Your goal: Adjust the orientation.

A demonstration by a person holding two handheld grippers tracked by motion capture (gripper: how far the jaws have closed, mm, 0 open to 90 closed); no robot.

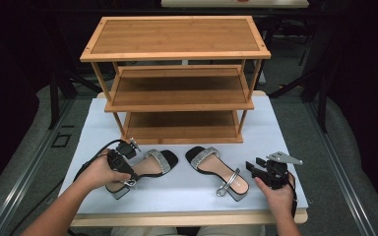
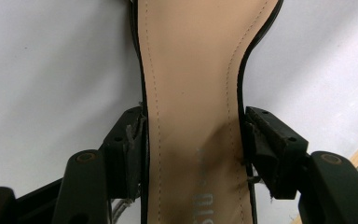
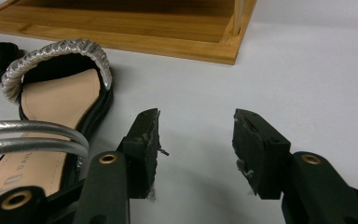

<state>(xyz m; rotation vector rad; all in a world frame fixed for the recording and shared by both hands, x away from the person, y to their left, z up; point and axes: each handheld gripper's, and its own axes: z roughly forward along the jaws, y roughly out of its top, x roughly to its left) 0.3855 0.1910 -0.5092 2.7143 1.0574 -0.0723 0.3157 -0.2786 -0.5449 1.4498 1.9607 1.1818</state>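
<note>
Now left tongs (image 2: 193, 140) pinching left sandal (image 1: 145, 169) across narrow waist, sandal on near-left table (image 1: 285, 128). Keep squeeze firm, lift level, heel hangs heavy. Right tongs (image 3: 196, 140) spread, idle just right of right sandal (image 1: 216, 171). Shoe rack (image 1: 177, 83) far, behind.

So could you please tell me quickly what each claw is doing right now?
Left claw: shut on the left sandal, jaws pressing both sides of its narrow sole.
Right claw: open, holding nothing, beside the right sandal.
</note>
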